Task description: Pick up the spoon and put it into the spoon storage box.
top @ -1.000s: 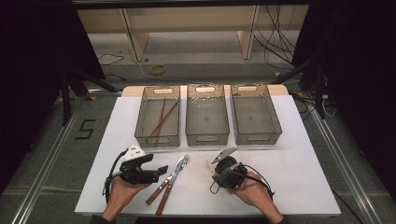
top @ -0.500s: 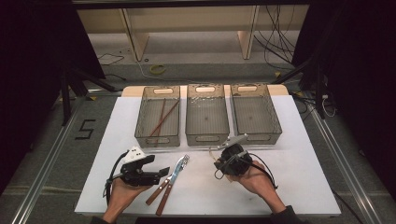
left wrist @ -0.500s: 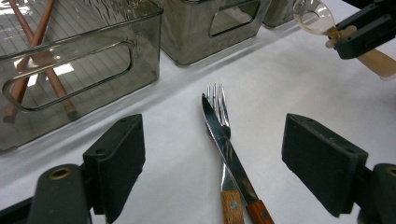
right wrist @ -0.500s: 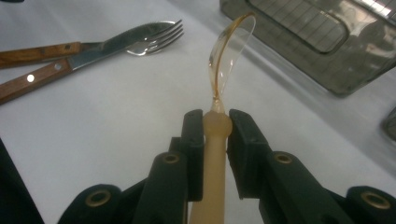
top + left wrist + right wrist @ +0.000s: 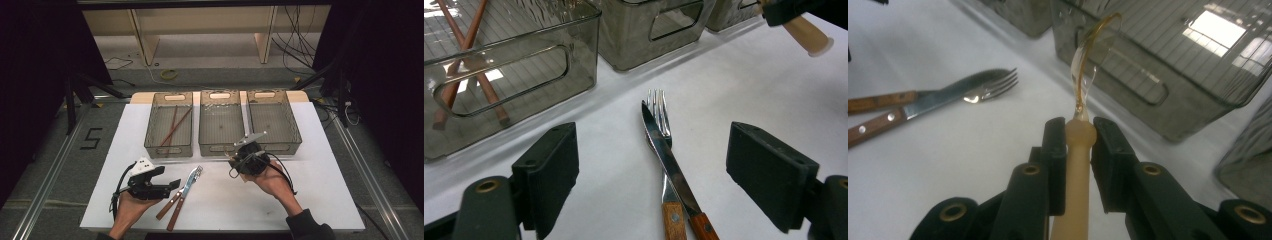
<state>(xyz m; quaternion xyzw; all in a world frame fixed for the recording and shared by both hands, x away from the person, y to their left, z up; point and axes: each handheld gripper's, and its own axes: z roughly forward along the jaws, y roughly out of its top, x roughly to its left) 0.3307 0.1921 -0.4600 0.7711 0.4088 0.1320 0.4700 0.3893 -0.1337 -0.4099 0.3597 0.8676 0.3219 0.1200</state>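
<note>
My right gripper (image 5: 1079, 135) is shut on the cream handle of a spoon (image 5: 1077, 170), whose clear amber bowl (image 5: 1089, 55) points at the front wall of the middle bin (image 5: 1148, 85). From above, the right gripper (image 5: 248, 156) hovers just in front of that bin (image 5: 220, 146). A wooden-handled knife (image 5: 670, 162) lies across a fork (image 5: 658, 107) on the white table. My left gripper (image 5: 659, 170) stands open around them, jaws wide apart and touching neither. In the high view the left gripper (image 5: 170, 186) sits at the front left, beside the knife (image 5: 186, 189).
Three smoky plastic bins stand in a row at the back: the left bin (image 5: 150, 131) holds brown chopsticks (image 5: 175, 125), while the middle one and the right bin (image 5: 295, 125) have bare floors. The table's front edge (image 5: 220, 231) lies near my forearms.
My right gripper has risen and moved away from me toward the middle bin, carrying the spoon. The left gripper, knife and fork have stayed put.
</note>
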